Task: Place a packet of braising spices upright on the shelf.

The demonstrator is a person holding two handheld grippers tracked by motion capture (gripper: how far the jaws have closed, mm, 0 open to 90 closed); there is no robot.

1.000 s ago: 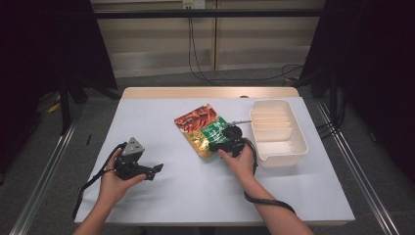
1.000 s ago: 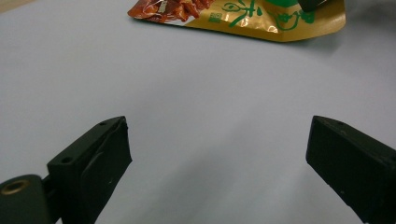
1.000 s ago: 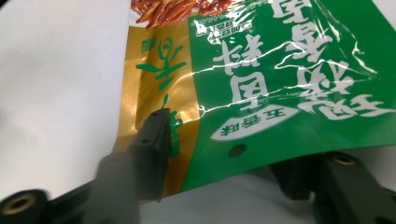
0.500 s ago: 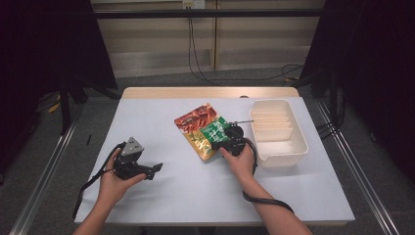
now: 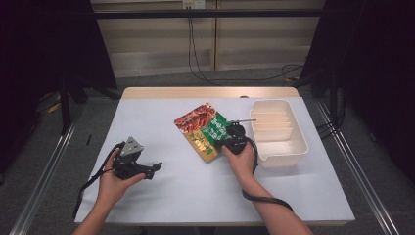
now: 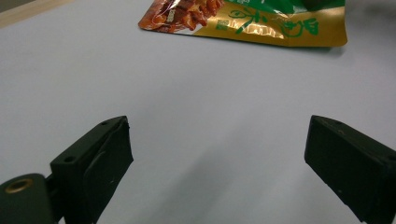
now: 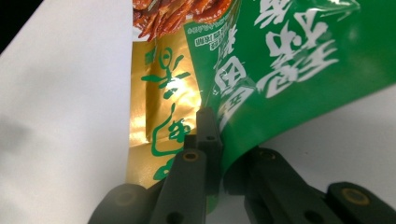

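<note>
A green snack packet (image 5: pixel 214 128) lies partly on top of a gold and red packet (image 5: pixel 195 119) in the middle of the table. My right gripper (image 5: pixel 225 139) is at the green packet's near right edge. Its jaws have just been closing and now pinch that edge. In the right gripper view the green packet (image 7: pixel 299 70) curls up out of the right gripper (image 7: pixel 215 128), with the gold packet (image 7: pixel 163 107) flat beneath it. My left gripper (image 5: pixel 155 169) rests low over the table at the left, open and with nothing in it (image 6: pixel 217 168).
A white divided tray (image 5: pixel 303 143) stands just right of the packets, close to my right hand. Bare tabletop (image 5: pixel 161 122) stretches between the left gripper and the gold and red packet (image 6: pixel 261 28). The far table edge (image 5: pixel 210 92) is wooden.
The right gripper's jaws have closed onto the green packet's edge, which now lifts a little. Neither hand has moved across the table.
</note>
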